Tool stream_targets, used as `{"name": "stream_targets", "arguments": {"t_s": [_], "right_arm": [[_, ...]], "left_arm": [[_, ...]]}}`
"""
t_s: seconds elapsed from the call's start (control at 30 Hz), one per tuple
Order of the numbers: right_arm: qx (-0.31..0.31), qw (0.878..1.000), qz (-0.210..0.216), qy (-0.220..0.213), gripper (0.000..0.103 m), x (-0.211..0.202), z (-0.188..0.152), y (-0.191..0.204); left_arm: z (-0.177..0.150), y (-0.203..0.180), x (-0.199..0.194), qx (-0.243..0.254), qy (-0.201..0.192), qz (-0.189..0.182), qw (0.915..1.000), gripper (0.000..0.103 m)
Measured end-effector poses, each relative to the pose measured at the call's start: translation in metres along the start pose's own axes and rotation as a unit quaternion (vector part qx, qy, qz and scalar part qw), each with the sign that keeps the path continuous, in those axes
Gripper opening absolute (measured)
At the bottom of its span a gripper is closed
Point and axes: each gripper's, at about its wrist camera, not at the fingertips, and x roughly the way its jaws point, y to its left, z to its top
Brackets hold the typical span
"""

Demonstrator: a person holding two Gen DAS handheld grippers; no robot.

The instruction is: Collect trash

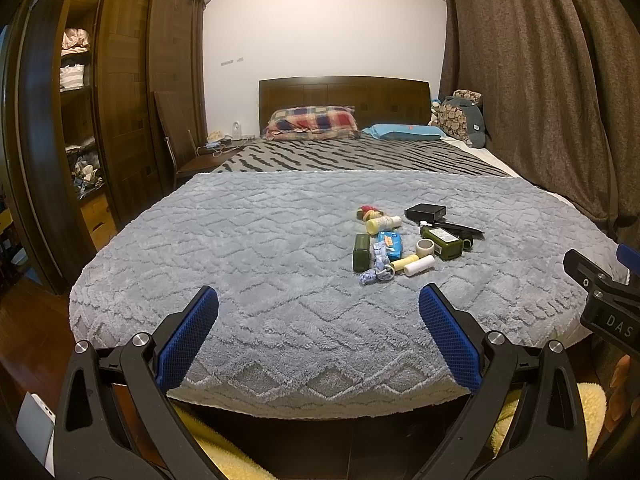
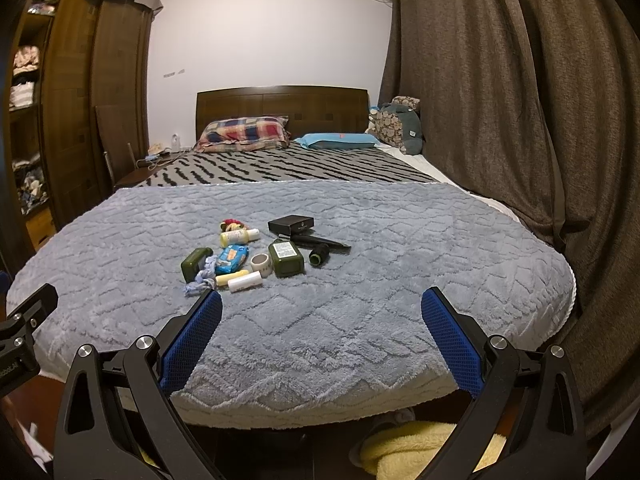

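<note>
At the foot of the bed (image 1: 280, 240), the left gripper (image 1: 318, 312) and right gripper (image 2: 322, 316) are held apart, empty. Nothing appears collected yet; a reach toward the crumpled wrapper (image 2: 200, 278) is judged next.

My left claw (image 1: 318, 300): fingers spread wide, nothing between them, held level. My right claw (image 2: 321, 302): same, wide apart, level, just beside the left.

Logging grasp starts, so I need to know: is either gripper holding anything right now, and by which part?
Nothing is held. The left gripper and right gripper both hang open, short of the clutter on the grey blanket.
</note>
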Motion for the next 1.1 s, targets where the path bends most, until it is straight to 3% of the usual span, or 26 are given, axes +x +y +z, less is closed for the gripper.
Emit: {"name": "stream_targets", "arguments": {"t_s": [0.57, 0.87, 1.0, 1.1], "right_arm": [[0.01, 1.0, 0.014, 0.016, 0.1, 0.026, -0.014, -0.004], [-0.003, 0.999, 0.015, 0.028, 0.1, 0.068, -0.027, 0.002], [0.019, 0.998, 0.019, 0.054, 0.1, 0.101, -0.027, -0.007], [0.026, 0.995, 0.046, 0.081, 0.1, 0.128, -0.027, -0.007]], "left_arm": [[-0.013, -0.002, 0.03, 0.003, 0.033, -0.022, 0.9992, 0.095], [-0.022, -0.004, 0.074, 0.014, 0.063, -0.032, 0.9974, 0.095], [-0.026, -0.005, 0.098, 0.023, 0.074, -0.034, 0.9964, 0.095], [-0.026, -0.005, 0.122, 0.03, 0.087, -0.043, 0.9949, 0.095]]}}
